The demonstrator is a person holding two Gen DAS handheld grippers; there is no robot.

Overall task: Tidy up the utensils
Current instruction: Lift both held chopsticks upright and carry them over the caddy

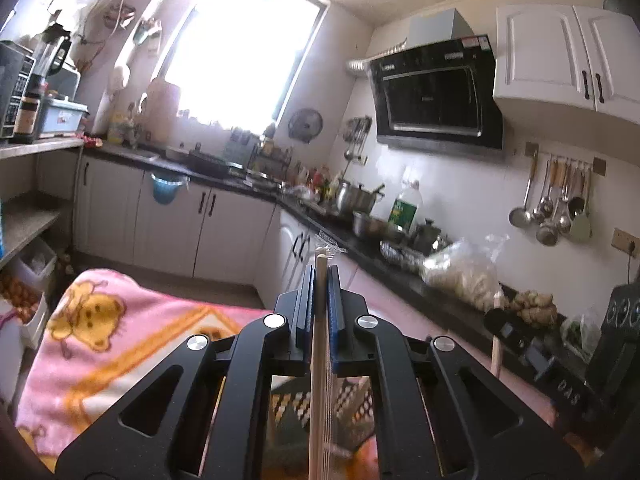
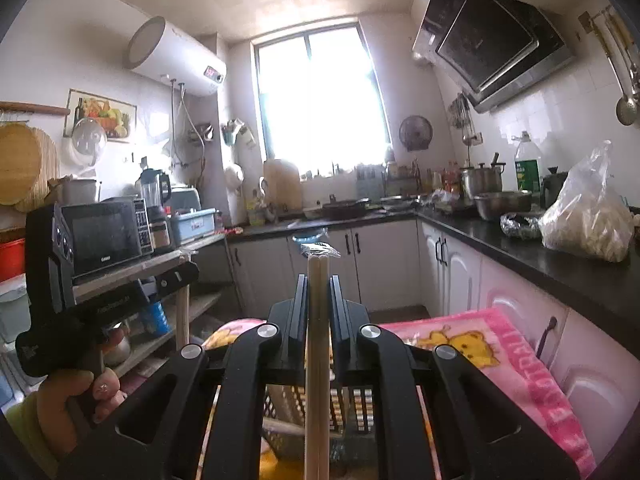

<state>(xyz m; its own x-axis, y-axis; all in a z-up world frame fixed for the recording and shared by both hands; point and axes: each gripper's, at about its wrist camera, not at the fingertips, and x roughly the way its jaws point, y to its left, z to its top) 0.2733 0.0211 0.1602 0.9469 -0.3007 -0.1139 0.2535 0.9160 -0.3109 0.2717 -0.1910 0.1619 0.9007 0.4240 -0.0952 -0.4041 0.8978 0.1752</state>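
Jaws on your left gripper (image 1: 320, 280) are closed tight, the blue pads (image 1: 335, 300) pinching a pale wooden chopstick pair in a clear plastic sleeve (image 1: 319, 344), which runs up between the fingers and pokes out past the tips, where the crinkled end of the sleeve shows. Your right gripper (image 2: 319, 292) is nearly closed too, its black fingers (image 2: 299, 312) clamped on a second pair of pale wooden chopsticks (image 2: 318, 340), two sticks side by side with a bit of clear wrapper at the top end. Both grippers point roughly level across the kitchen. Below each tool you can see a dark plastic basket with a slotted lattice wall (image 2: 360, 408), sitting on a pink blanket printed with yellow cartoon bears (image 1: 96, 320); something pale and stick-like lies by the basket, but it is too hidden to name. In the right wrist view your left hand (image 2: 68, 412) grips the handle of the left gripper, held out to the left beside a wooden shelf carrying a black microwave oven (image 2: 106, 236). Farther out, a black countertop (image 2: 520, 248) runs along white cabinets, with a clear plastic bag of pale food (image 2: 588, 216) on it, a black range hood (image 1: 436, 92) above it, and a bright window (image 2: 320, 100) on the far wall.
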